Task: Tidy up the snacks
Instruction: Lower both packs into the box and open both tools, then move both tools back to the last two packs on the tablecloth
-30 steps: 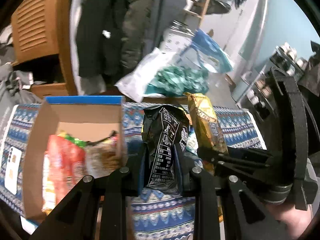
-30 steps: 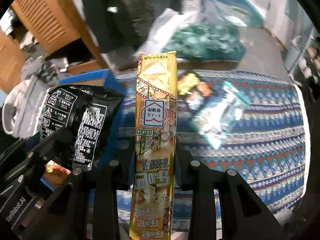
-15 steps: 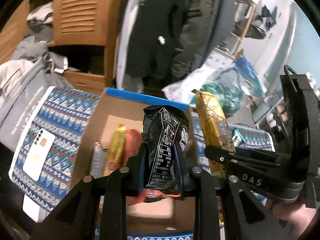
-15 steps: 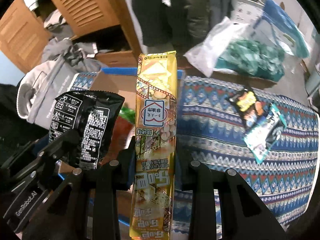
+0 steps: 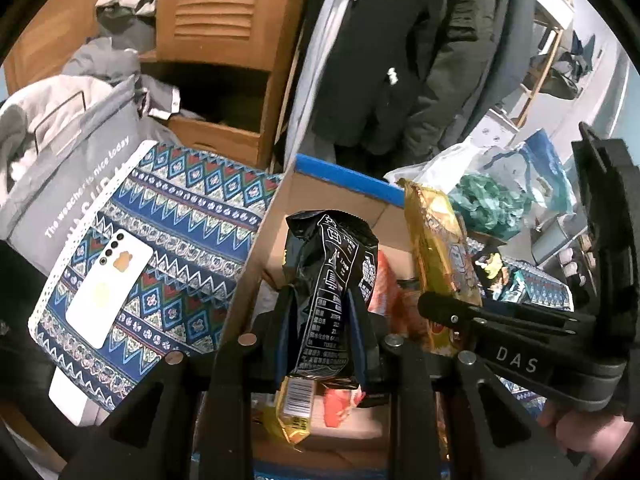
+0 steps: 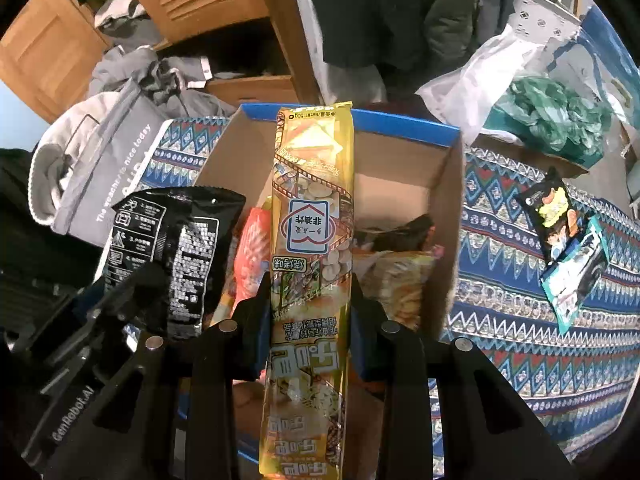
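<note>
Both pairs of jaws are clenched on snacks: the left gripper (image 5: 320, 316) pinches a black snack bag (image 5: 334, 280) at centre frame of the left wrist view, while the right gripper (image 6: 308, 316) grips a long yellow snack pack (image 6: 310, 248) about midway along its length, centre frame of the right wrist view. Both packets hang above an open cardboard box (image 6: 448, 216) with a blue rim, which sits on a blue patterned cloth (image 6: 520, 320) and already holds an orange-red packet (image 6: 250, 248) and other wrappers. Two more snack packets (image 6: 568, 248) lie on the cloth at the right edge of the right wrist view, well apart from the box. A white phone (image 5: 110, 286) rests on the cloth at lower left of the left wrist view. The bags look light, soft and crinkly, likely air-filled with brittle contents, so a gentle pinch across the flat body or a sealed end seems the safer hold; the glossy film may slip. The yellow pack's lower end is cut off by the frame, the box floor is largely hidden behind the grippers, and the print on the packets is too small to read. A hand (image 5: 580, 436) shows only in part at lower right of the left wrist view.
</note>
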The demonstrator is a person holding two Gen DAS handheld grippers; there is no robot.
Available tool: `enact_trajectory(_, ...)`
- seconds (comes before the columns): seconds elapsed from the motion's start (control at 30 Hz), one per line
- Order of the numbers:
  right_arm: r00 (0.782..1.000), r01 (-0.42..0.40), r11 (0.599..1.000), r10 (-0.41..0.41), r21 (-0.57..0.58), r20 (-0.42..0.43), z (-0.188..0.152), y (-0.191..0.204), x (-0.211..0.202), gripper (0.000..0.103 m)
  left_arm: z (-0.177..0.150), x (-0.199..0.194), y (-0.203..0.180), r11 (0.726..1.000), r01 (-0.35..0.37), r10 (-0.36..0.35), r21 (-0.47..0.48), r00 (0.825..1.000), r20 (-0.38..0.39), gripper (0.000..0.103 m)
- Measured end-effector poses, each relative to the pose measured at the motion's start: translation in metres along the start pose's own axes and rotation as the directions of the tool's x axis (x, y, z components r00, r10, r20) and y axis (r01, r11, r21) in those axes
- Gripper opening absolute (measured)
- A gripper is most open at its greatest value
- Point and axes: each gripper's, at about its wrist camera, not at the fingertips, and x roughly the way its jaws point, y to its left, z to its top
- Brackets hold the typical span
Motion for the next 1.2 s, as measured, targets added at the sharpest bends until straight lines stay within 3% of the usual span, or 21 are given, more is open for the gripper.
enact_trajectory(0.1,1.000,0.007,1.000,-0.007,-0.004,-0.001,0.002,0.005,0.001,0.035,0.000,0.004,0.003,1.000,-0.018,0.018,-0.007,1.000,-0.005,0.029)
enact_trajectory(0.23,1.000,0.023,1.000,-0.023,-0.010,0.018,0.006,0.006,-0.006,0.041,0.000,0.002,0.001,0.999,-0.037,0.037,-0.002,0.999,0.008,0.052)
enact_trajectory(0.33,0.999,0.037,0.999,-0.037,-0.002,0.035,0.009,0.001,-0.013,0.047,0.000,-0.004,-0.003,0.998,-0.055,0.054,0.006,0.998,0.026,0.060)
enact_trajectory(0.4,0.998,0.046,0.999,-0.047,0.007,0.046,0.011,-0.005,-0.019,0.056,0.000,-0.007,-0.006,0.998,-0.056,0.056,0.011,0.998,0.029,0.066)
enact_trajectory(0.47,0.997,0.057,0.998,-0.058,0.013,0.057,0.012,-0.009,-0.023,0.065,0.000,-0.010,-0.008,0.999,-0.049,0.049,0.007,0.998,0.037,0.067)
enact_trajectory(0.93,0.989,0.123,0.989,-0.129,0.079,0.075,0.004,-0.069,-0.052,0.070,0.004,-0.024,-0.047,1.000,0.014,-0.015,0.021,0.999,0.052,0.076)
enact_trajectory(1.2,0.980,0.176,0.974,-0.188,0.145,0.072,0.002,-0.124,-0.071,0.073,0.010,-0.020,-0.082,0.998,0.042,-0.043,0.036,0.999,0.012,0.077)
